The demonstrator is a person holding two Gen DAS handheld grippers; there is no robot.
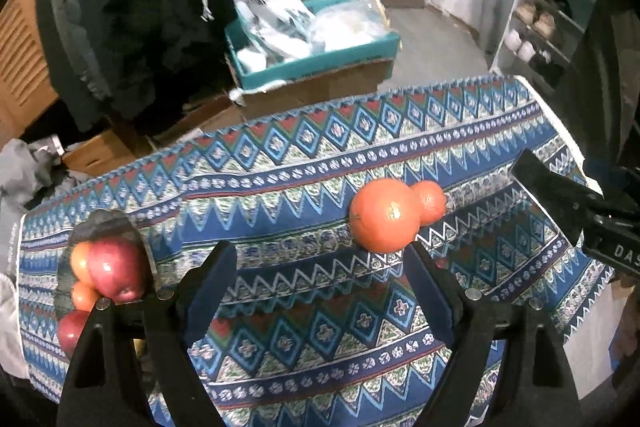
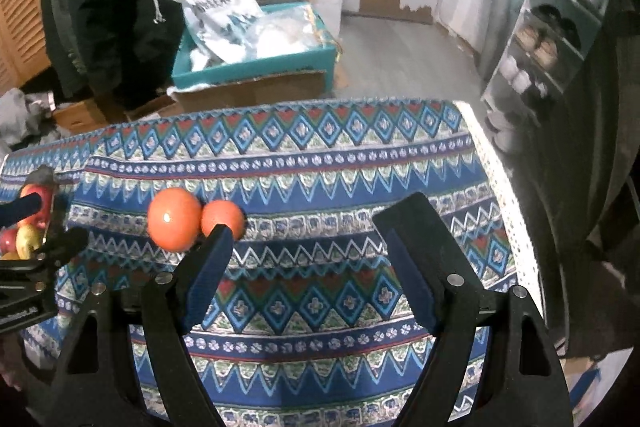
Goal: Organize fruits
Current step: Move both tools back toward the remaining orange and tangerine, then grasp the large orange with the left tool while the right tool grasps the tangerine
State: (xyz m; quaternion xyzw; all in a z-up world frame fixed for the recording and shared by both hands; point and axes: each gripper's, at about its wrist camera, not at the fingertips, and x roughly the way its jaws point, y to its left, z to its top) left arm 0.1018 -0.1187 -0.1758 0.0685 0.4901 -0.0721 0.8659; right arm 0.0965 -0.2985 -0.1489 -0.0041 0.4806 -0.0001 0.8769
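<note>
Dark bowl (image 1: 105,223) at the table's (image 1: 304,311) left holds apples and oranges; count unclear. Two oranges, large (image 1: 383,215) and small (image 1: 431,202), touch mid-table. Left tool (image 1: 320,267) and right tool (image 2: 308,247) released, empty.

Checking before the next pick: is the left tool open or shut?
Open. The left tool shows its two fingers spread wide over the tablecloth, with nothing between them; the large orange lies just beyond.

A lived-in home: shoe rack (image 1: 548,15), patterned tablecloth (image 2: 320,163), cardboard boxes (image 1: 316,87) (peeling wall behind).
</note>
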